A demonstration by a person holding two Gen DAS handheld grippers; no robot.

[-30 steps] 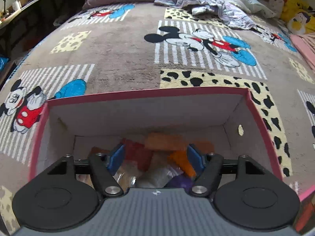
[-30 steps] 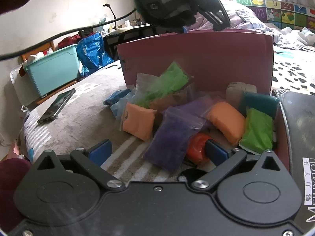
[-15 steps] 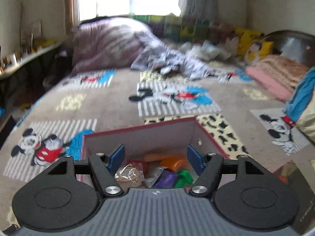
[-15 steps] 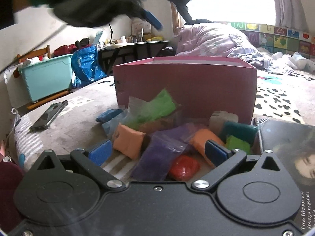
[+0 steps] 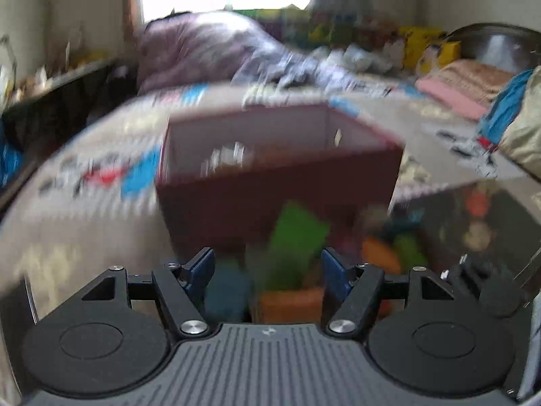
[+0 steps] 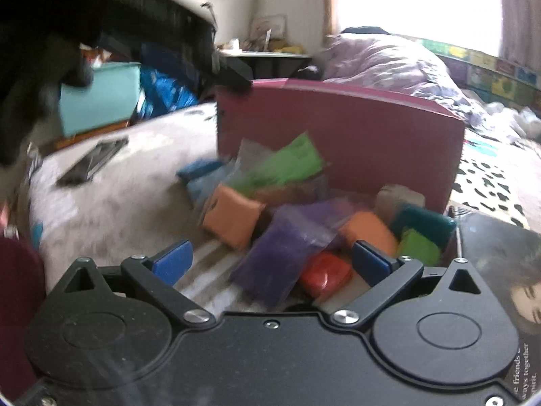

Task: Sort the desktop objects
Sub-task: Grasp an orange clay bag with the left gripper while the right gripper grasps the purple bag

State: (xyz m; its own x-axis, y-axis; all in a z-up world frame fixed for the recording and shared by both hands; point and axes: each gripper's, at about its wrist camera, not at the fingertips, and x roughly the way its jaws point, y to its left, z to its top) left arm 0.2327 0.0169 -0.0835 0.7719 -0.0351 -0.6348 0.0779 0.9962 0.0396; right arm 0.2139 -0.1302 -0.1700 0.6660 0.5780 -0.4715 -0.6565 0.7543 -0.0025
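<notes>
Purple bag lies between the spread right tool fingers — untouched.

A phone lies on the patterned blanket — teal bin behind, rumpled quilt beyond.

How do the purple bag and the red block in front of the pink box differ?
The purple bag is a flat, see-through plastic pouch, the bigger of the two. The red block is smaller, solid and rounded, with no loose plastic visible. Both lie in the pile before the pink box.
</notes>
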